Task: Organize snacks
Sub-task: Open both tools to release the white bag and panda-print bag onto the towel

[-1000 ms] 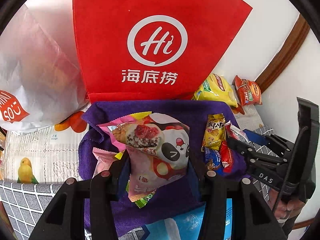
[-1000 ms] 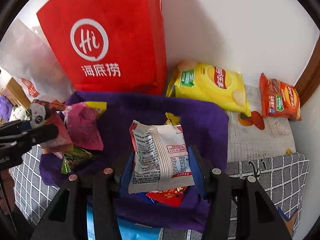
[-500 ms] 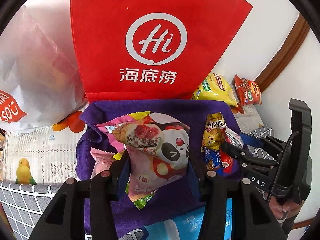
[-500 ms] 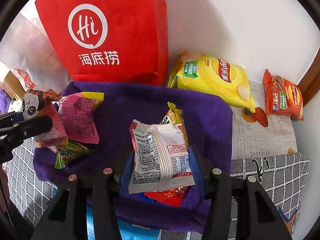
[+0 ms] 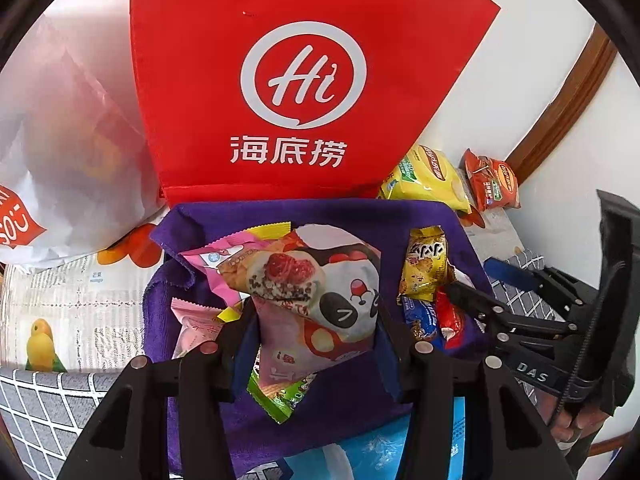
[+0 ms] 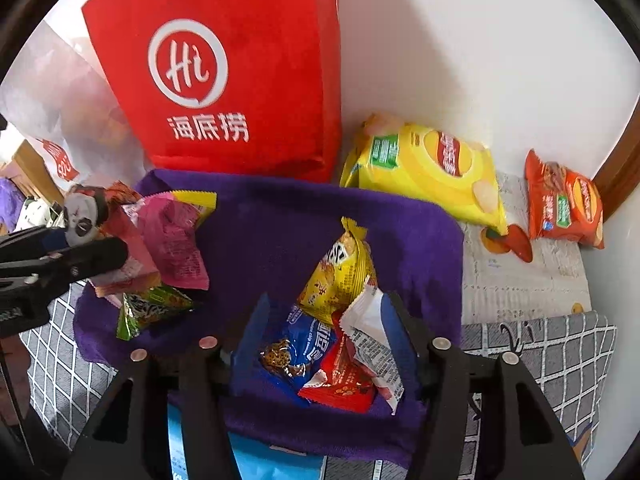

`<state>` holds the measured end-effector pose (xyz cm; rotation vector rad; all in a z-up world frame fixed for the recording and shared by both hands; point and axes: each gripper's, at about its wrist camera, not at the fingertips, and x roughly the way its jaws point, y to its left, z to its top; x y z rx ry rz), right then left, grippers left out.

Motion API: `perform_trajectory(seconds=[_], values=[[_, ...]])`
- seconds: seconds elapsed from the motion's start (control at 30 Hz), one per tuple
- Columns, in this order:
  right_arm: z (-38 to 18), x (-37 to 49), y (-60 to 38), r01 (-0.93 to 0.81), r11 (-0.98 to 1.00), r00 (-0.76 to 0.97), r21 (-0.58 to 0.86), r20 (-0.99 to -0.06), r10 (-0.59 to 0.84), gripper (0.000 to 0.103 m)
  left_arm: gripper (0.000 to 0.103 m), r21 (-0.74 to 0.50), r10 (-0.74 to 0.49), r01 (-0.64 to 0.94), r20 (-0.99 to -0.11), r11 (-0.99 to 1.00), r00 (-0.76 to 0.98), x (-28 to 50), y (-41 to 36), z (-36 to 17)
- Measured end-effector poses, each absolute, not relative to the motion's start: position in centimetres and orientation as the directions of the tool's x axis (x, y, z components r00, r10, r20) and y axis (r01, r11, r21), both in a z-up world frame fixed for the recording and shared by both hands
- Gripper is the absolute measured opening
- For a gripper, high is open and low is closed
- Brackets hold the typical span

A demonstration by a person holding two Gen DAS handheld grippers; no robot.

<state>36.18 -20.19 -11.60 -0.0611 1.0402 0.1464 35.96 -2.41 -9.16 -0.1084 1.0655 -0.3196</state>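
Letting go: right gripper [image 6: 316, 344] is opening its jaws, and the white packet [image 6: 374, 344] it was clamping a second ago has flopped sideways against the right finger, no longer pinched flat
Pile it joined: white packet now leans on the red packet [image 6: 340, 380], beside the blue packet [image 6: 298, 344] and yellow packet [image 6: 340, 276], lower middle of the right wrist view
Meaning: looks like that drop is basically done, right-side group is growing on the purple cloth [image 6: 280, 224]
Left gripper: left gripper [image 5: 316, 344] hasn't budged, narrow and clamped on the panda packet [image 5: 320, 300], held above the cloth's left half
Left heap: pink packet [image 6: 172, 240] and green packet [image 6: 152, 308] under it
Edges: red bag [image 6: 224, 72] and wall hem in the top; chips bag [image 6: 424, 168] and orange packet [image 6: 568, 204] crowd the upper right
Open room: bare cloth in the frame's centre between both heaps; checked desk [image 6: 560, 360] lower right is free
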Motion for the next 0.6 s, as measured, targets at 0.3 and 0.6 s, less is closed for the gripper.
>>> perform_trajectory(seconds=[0.3, 0.6], values=[[-8.8, 35.1, -20.8, -0.13, 0.989, 0.578, 0.065, -0.806, 0.129, 0.067, 0.072, -0.218, -0.303, 0.228, -0.828, 0.949, 0.472, 35.1, -3.0, -7.9], [-6.9, 33.7, -20.7, -0.102, 0.993, 0.623, 0.052, -0.775, 0.105, 0.067, 0.075, -0.233, -0.334, 0.257, -0.807, 0.938, 0.487, 33.9, -3.1, -6.0]])
